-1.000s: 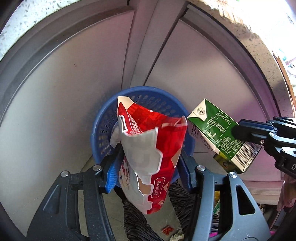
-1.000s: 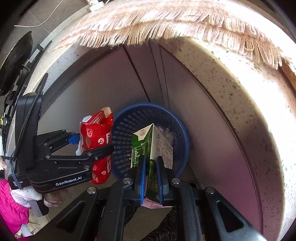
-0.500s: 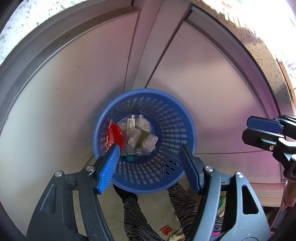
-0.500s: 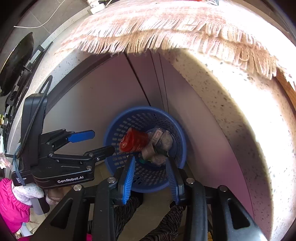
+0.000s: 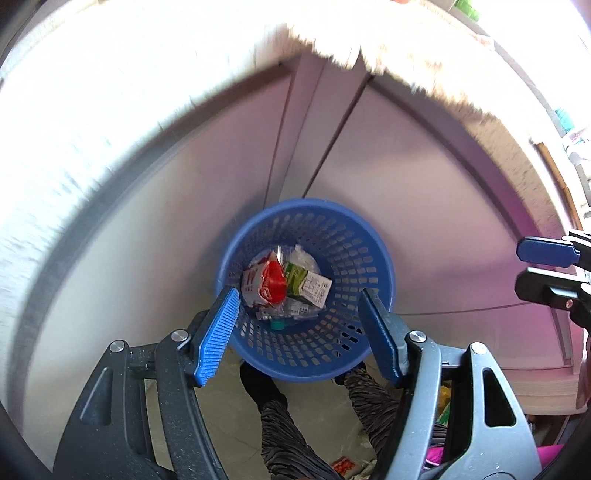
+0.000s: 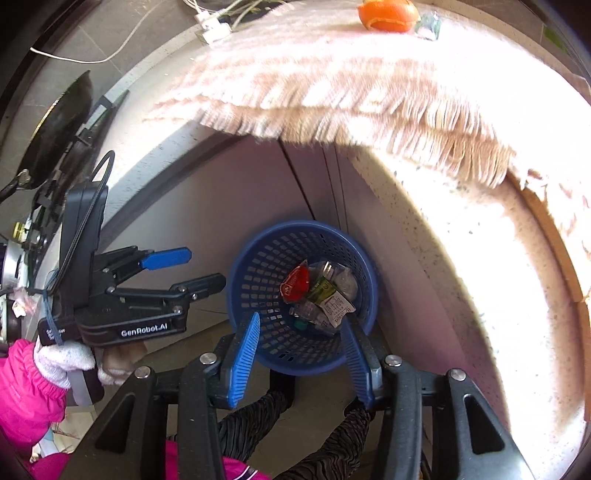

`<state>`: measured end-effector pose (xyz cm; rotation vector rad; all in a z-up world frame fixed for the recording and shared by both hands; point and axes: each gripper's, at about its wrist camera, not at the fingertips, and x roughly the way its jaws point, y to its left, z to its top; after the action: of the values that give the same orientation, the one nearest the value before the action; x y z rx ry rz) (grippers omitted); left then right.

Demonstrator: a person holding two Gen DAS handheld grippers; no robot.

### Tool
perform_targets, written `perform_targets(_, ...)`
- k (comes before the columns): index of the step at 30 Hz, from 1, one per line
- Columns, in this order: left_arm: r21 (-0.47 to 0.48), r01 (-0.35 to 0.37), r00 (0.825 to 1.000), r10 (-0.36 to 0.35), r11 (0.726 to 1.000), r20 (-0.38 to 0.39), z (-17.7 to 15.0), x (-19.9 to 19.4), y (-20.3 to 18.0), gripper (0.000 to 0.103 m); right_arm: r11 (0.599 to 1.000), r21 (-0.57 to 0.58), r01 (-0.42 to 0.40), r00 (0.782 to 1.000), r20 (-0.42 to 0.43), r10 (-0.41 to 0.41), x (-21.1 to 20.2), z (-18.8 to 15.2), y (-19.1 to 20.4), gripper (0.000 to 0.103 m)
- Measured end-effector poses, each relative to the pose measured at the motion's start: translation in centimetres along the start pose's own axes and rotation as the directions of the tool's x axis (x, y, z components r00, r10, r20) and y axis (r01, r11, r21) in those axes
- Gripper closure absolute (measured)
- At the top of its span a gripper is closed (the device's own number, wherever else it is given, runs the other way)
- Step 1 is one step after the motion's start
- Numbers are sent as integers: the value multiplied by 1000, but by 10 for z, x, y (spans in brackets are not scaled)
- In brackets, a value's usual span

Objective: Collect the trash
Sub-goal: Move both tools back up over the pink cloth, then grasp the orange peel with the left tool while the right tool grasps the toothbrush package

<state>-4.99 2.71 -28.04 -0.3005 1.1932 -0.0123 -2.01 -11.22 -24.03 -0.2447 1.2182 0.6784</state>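
Trash lies below both my tools, in the blue basket (image 5: pixel 306 288): the red wrapper (image 5: pixel 267 284) and green carton (image 5: pixel 306 286) rest touching at its bottom. My left gripper (image 5: pixel 299 332) and right gripper (image 6: pixel 301 354) are spread wide, holding nothing. Farther ahead on the fringed cloth (image 6: pixel 332 85) sits an orange peel (image 6: pixel 388 16) (likely my next pickup); I lift clear of the counter edge before reaching.

My left gripper (image 5: pixel 301 334) and right gripper (image 6: pixel 301 360) hung side by side above the blue basket (image 5: pixel 373 236), jaws spread wide, nothing between them; a white-gloved hand (image 6: pixel 64 363) gripped the left handle.
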Motion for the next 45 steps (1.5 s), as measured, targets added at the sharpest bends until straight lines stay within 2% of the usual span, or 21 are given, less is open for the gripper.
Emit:
perform_targets(4,6,-8,998,7,1000,61,10,-28,-6,35,999,-34,-14,999,40,15,-23,3,3,44)
perform_targets(7,14,-10,994,8,1000,107,20,-47,-12,35,998,-59,-23,997,68,27,-41,9,2,42)
perform_targets(11,20,-12,986,9,1000,164,37,-68,-21,35,996,-88,-25,993,117,35,-67,17,-4,35)
perform_targets(19,0,18,968,-17,1000,251,81,-91,-41,35,996,-81,-20,976,215,37,-113,45,-32,30)
perform_targets(26,0,5,954,-5,1000,300,124,-100,-61,35,999,-38,6,960,279,5,-136,85,-77,29)
perform_targets(35,-20,30,947,-21,999,320,178,-90,-76,35,999,-18,-27,950,312,31,-140,151,-128,29)
perform_targets(42,-74,74,949,-48,994,311,221,-73,-74,35,989,79,-125,956,275,99,-116,210,-171,29)
perform_targets(45,-100,98,950,-63,990,307,238,-68,-71,37,973,147,-176,959,247,136,-100,233,-186,34)
